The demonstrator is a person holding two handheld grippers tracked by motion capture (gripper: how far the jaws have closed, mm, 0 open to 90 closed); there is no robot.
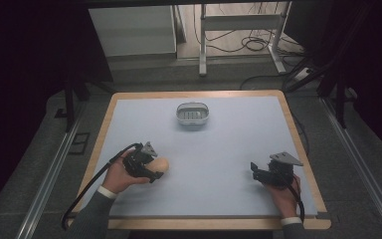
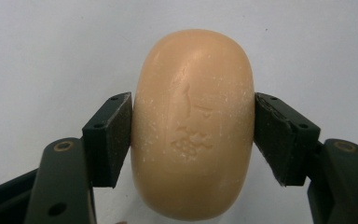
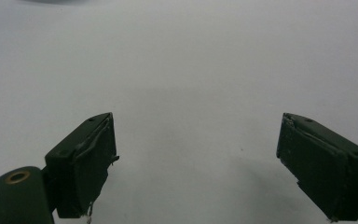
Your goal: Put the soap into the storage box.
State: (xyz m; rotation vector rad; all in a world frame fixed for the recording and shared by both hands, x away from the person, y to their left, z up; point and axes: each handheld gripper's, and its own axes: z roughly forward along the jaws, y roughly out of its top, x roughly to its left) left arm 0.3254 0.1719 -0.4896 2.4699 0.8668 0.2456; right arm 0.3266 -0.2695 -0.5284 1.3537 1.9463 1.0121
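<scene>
Broadly, the table [image 1: 129,199] carries a soap dish [image 1: 192,114] at its far middle, well apart from both hands. Nearer, at the left, the left gripper [image 2: 193,128] clamps the bar of soap [image 2: 193,126] across its short width, long axis pointing away along the jaws. The dish lies ahead and to the right of it. The right gripper [image 3: 196,163] stands spread and empty.

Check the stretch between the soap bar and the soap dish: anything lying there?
Nothing: in the high view, bare table mat separates the soap bar from the soap dish.
</scene>
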